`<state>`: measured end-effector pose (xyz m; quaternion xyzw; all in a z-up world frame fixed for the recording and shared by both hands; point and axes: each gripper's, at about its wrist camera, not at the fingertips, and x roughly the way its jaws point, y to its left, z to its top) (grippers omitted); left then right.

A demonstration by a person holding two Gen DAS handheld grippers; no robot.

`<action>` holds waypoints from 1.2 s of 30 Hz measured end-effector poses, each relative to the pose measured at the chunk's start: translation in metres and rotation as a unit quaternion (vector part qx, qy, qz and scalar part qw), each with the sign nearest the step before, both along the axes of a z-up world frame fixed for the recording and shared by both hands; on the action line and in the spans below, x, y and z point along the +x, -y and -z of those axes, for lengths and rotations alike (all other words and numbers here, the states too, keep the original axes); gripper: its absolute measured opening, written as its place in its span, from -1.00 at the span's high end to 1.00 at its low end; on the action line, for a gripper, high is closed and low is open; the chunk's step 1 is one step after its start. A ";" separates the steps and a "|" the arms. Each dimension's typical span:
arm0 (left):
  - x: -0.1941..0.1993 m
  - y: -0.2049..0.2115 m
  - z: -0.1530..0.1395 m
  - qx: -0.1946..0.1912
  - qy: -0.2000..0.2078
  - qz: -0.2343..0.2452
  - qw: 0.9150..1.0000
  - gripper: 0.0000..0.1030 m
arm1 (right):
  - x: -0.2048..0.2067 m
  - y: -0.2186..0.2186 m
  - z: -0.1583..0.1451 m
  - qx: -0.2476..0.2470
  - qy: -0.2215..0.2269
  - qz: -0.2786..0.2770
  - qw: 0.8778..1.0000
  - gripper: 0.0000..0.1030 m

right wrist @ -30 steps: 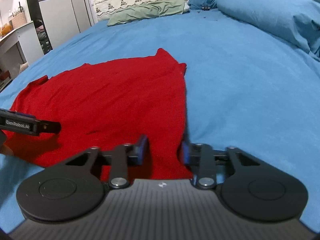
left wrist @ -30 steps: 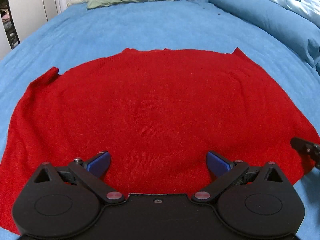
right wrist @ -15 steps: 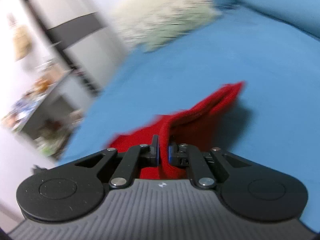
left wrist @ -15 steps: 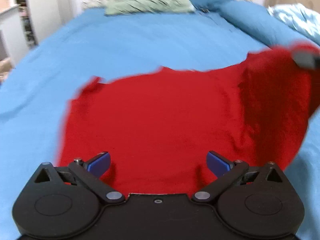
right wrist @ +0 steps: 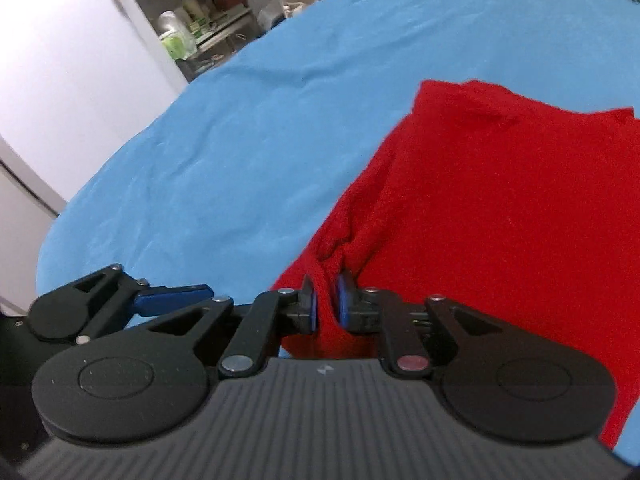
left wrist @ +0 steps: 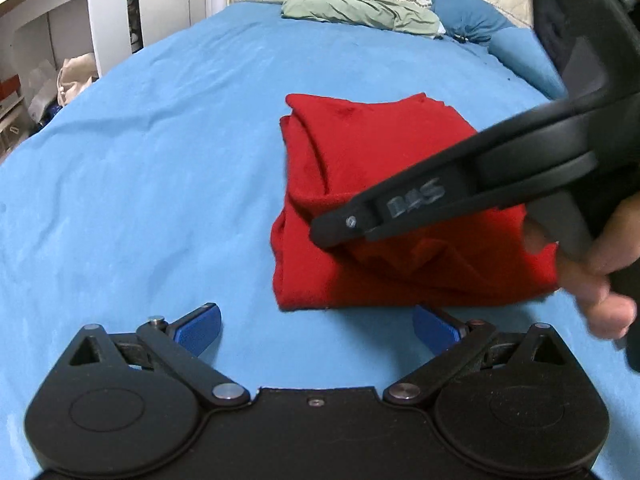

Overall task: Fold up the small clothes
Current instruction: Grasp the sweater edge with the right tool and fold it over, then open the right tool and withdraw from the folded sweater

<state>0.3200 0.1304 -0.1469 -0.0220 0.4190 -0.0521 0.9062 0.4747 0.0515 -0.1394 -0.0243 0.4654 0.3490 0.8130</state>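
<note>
A red knitted garment (left wrist: 384, 168) lies folded over on the blue bedsheet (left wrist: 160, 168); it also shows in the right wrist view (right wrist: 500, 208). My right gripper (right wrist: 326, 306) is shut on the garment's left edge, low over the fold; in the left wrist view it (left wrist: 332, 232) reaches in from the right over the cloth. My left gripper (left wrist: 316, 328) is open and empty, over bare sheet just in front of the garment's near edge. One left finger (right wrist: 172, 294) shows beside the right gripper.
A green pillow (left wrist: 360, 8) and a blue pillow (left wrist: 468, 20) lie at the head of the bed. A white desk (left wrist: 52, 20) and shelves (right wrist: 200, 28) stand off the bed's left side.
The right gripper has closed on the garment's right side and carried it over to the left, folding the cloth in half. The left gripper has backed off the cloth onto the sheet.
</note>
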 end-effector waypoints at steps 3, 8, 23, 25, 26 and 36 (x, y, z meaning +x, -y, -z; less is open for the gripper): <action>-0.004 -0.004 -0.006 -0.023 0.013 -0.007 1.000 -1.00 | -0.004 0.008 -0.021 0.013 0.019 -0.007 1.000 -0.48; -0.010 -0.006 -0.018 -0.045 0.037 -0.012 0.998 -1.00 | -0.040 0.075 -0.060 0.038 0.127 0.073 0.989 -0.71; 0.001 -0.004 -0.017 -0.048 0.043 -0.038 0.997 -1.00 | -0.126 0.143 0.040 -0.060 0.183 0.241 0.951 -0.74; 0.002 -0.006 -0.016 -0.049 0.046 -0.041 0.997 -1.00 | -0.121 0.143 0.045 -0.050 0.187 0.253 0.948 -0.74; 0.003 -0.008 -0.016 -0.047 0.050 -0.044 0.997 -1.00 | -0.120 0.144 0.044 -0.044 0.190 0.260 0.946 -0.74; 0.009 -0.037 0.023 0.016 0.041 -0.053 0.998 -1.00 | -0.116 0.161 0.044 -0.116 0.209 0.258 0.936 -0.73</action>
